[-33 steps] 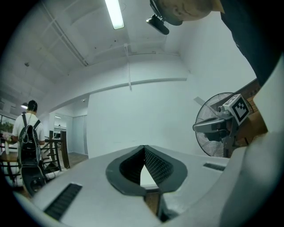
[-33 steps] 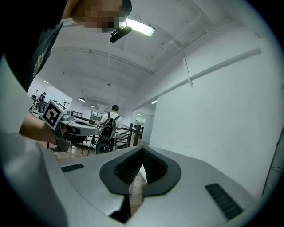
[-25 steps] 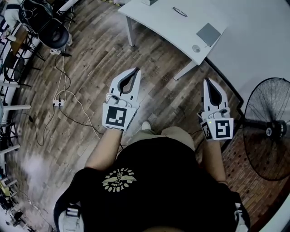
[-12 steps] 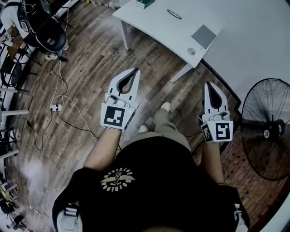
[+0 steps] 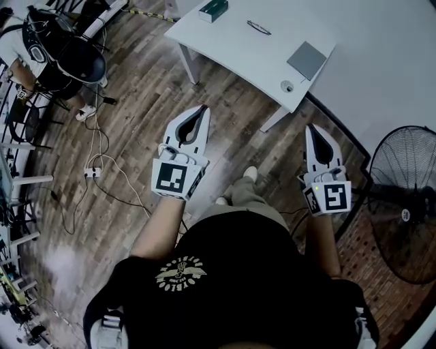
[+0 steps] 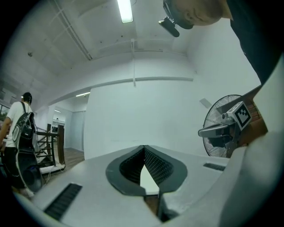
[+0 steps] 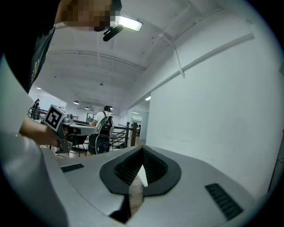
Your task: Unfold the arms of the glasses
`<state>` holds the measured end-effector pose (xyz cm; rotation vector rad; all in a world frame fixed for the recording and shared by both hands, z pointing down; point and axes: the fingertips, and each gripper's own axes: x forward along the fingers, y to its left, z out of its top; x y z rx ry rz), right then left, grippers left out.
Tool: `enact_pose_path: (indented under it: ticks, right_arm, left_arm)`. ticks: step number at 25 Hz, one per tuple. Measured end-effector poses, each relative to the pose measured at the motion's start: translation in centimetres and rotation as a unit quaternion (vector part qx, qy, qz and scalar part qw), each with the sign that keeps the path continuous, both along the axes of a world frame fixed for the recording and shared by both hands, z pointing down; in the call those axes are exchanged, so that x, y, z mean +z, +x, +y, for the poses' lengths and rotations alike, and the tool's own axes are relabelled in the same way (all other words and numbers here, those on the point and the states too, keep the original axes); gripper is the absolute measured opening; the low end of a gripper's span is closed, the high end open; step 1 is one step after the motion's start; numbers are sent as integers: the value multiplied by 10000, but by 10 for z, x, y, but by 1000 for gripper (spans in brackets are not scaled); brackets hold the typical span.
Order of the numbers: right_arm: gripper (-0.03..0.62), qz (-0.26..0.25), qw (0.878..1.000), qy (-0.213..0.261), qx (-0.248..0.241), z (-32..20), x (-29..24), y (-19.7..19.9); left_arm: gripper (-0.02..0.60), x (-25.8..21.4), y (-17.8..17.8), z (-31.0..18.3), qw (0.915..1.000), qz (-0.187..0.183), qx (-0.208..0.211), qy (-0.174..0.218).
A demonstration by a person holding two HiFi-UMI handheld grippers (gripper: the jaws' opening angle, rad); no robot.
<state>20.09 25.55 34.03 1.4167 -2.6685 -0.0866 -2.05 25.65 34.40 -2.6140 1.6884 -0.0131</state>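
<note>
Glasses (image 5: 259, 27) lie on the white table (image 5: 231, 51), between a green box (image 5: 213, 9) toward its left edge and a grey pad (image 5: 306, 60) near its right edge. We hold the left gripper (image 5: 203, 109) and right gripper (image 5: 310, 127) over the wooden floor (image 5: 129, 129), well apart from the table, each with jaws pressed together on nothing.

A white worktop (image 5: 238, 48) carries a green box (image 5: 213, 9), a flat grey pad (image 5: 306, 60) and a small round item (image 5: 287, 86). A black fan (image 5: 402, 204) stands at the right. Cables and a power strip (image 5: 93, 172) lie on the wooden floor (image 5: 136, 102).
</note>
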Motion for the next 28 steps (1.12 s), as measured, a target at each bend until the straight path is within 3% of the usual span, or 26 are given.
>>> enact_pose_path:
  ticks: [10, 28]
  right_arm:
    - [-2, -52, 9996, -286, -14, -56, 20, 23]
    - [-2, -91, 9981, -398, -460, -168, 29, 57]
  left_arm:
    - [6, 12, 25, -52, 9997, 100, 53, -202]
    - [6, 22, 48, -140, 9980, -37, -513, -361]
